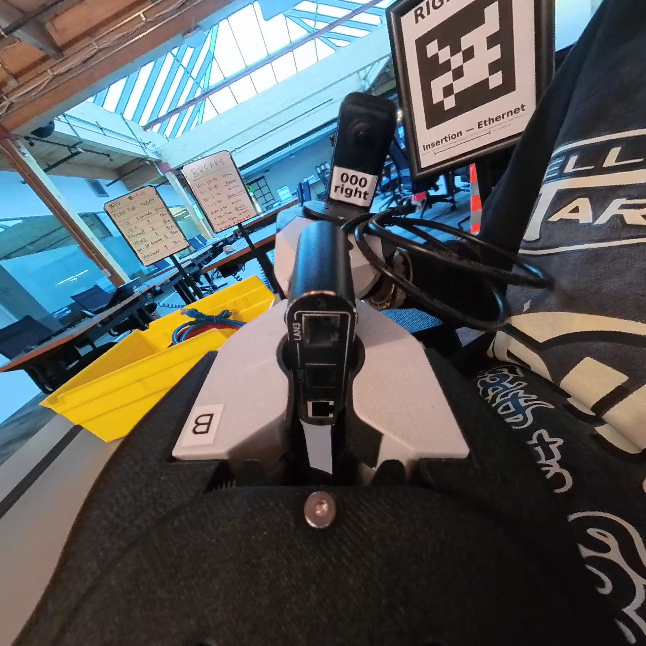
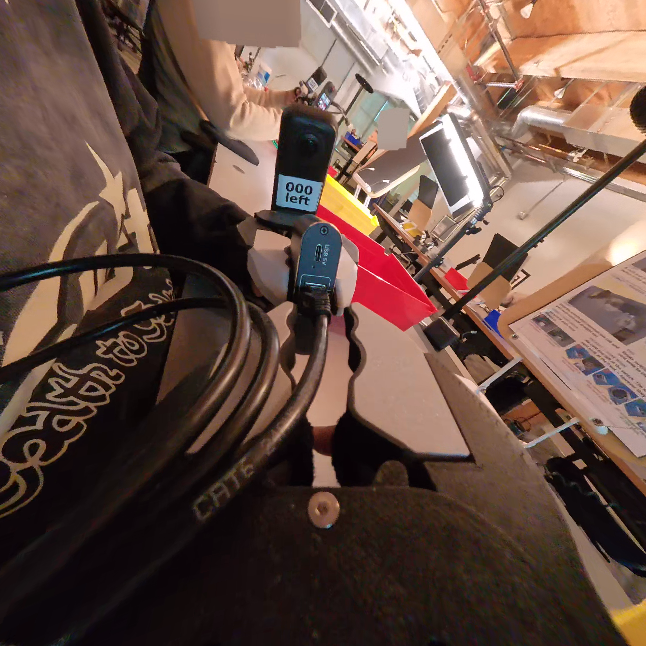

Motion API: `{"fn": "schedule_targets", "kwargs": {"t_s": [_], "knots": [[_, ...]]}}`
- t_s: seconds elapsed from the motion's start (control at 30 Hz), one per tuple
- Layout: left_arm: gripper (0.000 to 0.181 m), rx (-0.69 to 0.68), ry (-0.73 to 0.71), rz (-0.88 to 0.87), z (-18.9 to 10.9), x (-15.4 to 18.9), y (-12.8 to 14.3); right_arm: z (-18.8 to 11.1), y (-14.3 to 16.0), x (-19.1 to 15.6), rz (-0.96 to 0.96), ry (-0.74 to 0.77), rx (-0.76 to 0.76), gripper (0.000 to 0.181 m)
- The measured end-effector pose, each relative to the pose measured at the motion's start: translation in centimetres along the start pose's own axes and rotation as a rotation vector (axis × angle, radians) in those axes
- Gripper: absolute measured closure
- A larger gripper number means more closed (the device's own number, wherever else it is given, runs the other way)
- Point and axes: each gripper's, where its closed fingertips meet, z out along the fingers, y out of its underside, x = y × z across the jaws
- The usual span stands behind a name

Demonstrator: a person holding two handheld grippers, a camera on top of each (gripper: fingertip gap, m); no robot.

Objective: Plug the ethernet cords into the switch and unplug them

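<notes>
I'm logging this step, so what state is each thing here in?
switch: clamped in the left gripper, three ports on this end empty.
black ethernet cord: coiled, plug seated in the switch's other end.
right gripper: shut on the cord behind its plug.
yellow bin: holds cables.

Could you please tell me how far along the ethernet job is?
Done: one black cord sits plugged into the switch. In hand: the left hand-held gripper clamps the switch; the right hand-held gripper holds that plug. Left: three ports facing the left camera are empty, then unplugging.
</notes>
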Motion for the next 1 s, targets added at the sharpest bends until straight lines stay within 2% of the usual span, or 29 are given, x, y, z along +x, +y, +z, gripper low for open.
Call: {"fn": "schedule_targets", "kwargs": {"t_s": [0.03, 0.1, 0.27, 0.5, 0.77, 1.0], "knots": [[0.155, -0.003, -0.003, 0.005, 0.0, 0.0, 0.0, 0.0, -0.1, 0.0, 0.004, 0.000, 0.006, 0.155], [0.155, -0.010, -0.004, 0.011, 0.0, 0.0, 0.1, 0.0, -0.3, -0.4, 0.003, -0.020, 0.019, 0.164], [0.155, -0.016, -0.010, 0.015, 0.0, -0.1, 0.3, 0.1, -0.2, -0.3, -0.031, -0.012, 0.015, 0.165], [0.155, -0.002, -0.086, 0.020, -0.2, -1.1, 0.1, 0.5, -0.3, 0.9, -0.097, 0.133, 0.006, 0.167], [0.155, -0.028, -0.158, 0.060, -0.3, -2.0, 0.2, 0.6, 0.0, 1.7, -0.078, 0.223, -0.023, 0.167], [0.155, 0.013, -0.121, -0.033, -0.3, -2.0, -0.4, 0.7, -0.7, 1.9, -0.030, 0.220, -0.028, 0.167]]}}
